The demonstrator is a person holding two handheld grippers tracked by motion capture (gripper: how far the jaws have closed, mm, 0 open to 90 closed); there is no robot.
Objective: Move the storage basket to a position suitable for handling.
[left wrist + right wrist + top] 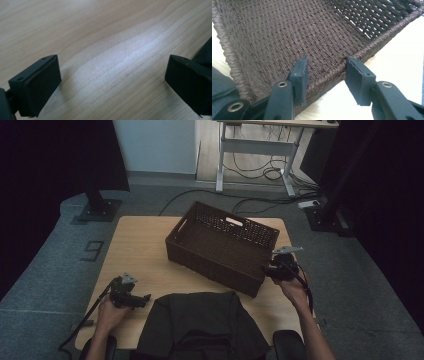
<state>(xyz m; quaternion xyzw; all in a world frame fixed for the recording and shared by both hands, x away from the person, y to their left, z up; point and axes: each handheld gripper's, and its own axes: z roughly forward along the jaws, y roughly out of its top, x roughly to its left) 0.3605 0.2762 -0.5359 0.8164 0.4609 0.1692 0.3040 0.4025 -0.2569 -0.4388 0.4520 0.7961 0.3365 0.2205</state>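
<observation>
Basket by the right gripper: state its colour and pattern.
Dark brown woven wicker basket, clearest in the right gripper view.

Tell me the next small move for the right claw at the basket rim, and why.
Probably close the right claw the rest of the way. In the right gripper view its jaws straddle the braided rim of the brown wicker basket, one inside the wall and one outside, and a gap shows at the outer jaw, so the rim is not clamped yet. The left claw hangs open over bare tabletop.
</observation>
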